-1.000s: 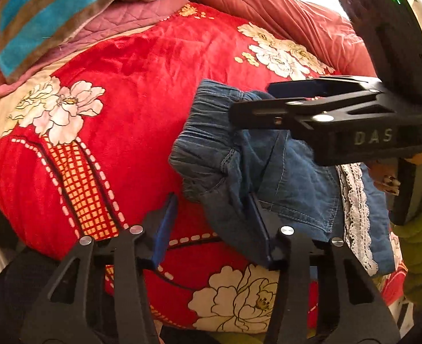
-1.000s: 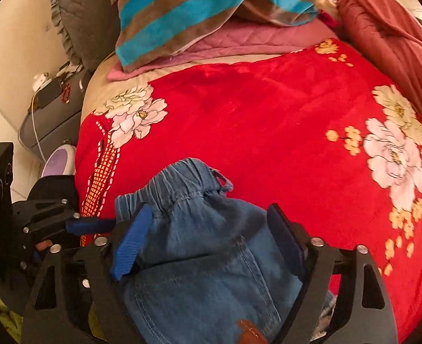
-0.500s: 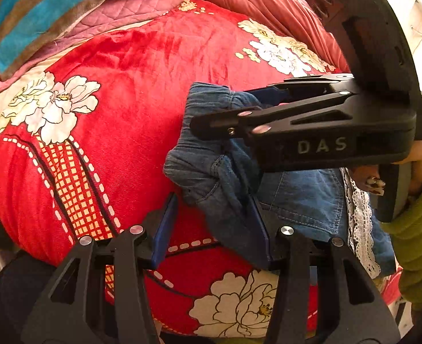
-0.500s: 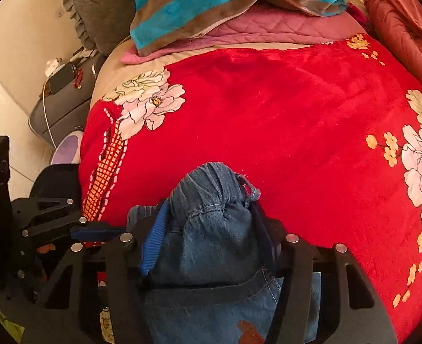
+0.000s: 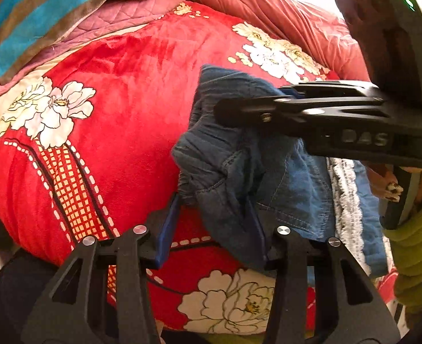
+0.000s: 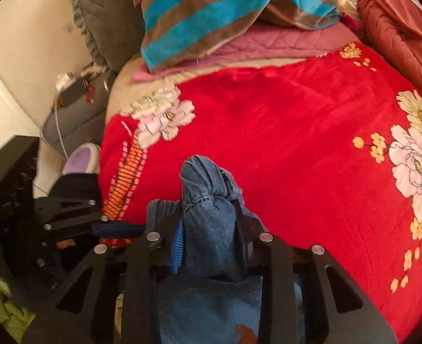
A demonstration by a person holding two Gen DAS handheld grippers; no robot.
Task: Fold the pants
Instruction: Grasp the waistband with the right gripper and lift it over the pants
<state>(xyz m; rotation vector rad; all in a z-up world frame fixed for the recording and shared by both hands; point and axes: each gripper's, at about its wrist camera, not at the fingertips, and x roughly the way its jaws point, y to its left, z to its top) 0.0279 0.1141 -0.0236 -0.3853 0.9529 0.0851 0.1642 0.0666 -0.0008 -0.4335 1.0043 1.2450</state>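
Blue denim pants point(image 5: 239, 154) lie bunched near the front edge of a red flowered blanket point(image 5: 119, 91). My left gripper point(image 5: 213, 229) is open, with a fold of the denim hanging against its right finger. My right gripper point(image 6: 208, 229) is shut on the bunched waistband of the pants point(image 6: 211, 200). In the left wrist view the right gripper point(image 5: 228, 111) comes in from the right over the pants. In the right wrist view the left gripper point(image 6: 116, 226) shows at the lower left. White lace trim point(image 5: 342, 197) shows on the pants' right side.
A blue and brown striped towel point(image 6: 225, 14) and a pink quilt point(image 6: 268, 46) lie at the head of the bed. A rust-red quilt point(image 6: 397, 28) lies along the right. A grey bedside stand point(image 6: 67, 114) and a purple object point(image 6: 82, 160) are left of the bed.
My right gripper has closed on the pants' waistband, bunching the denim between its fingers. My left gripper has stayed open in about the same place.
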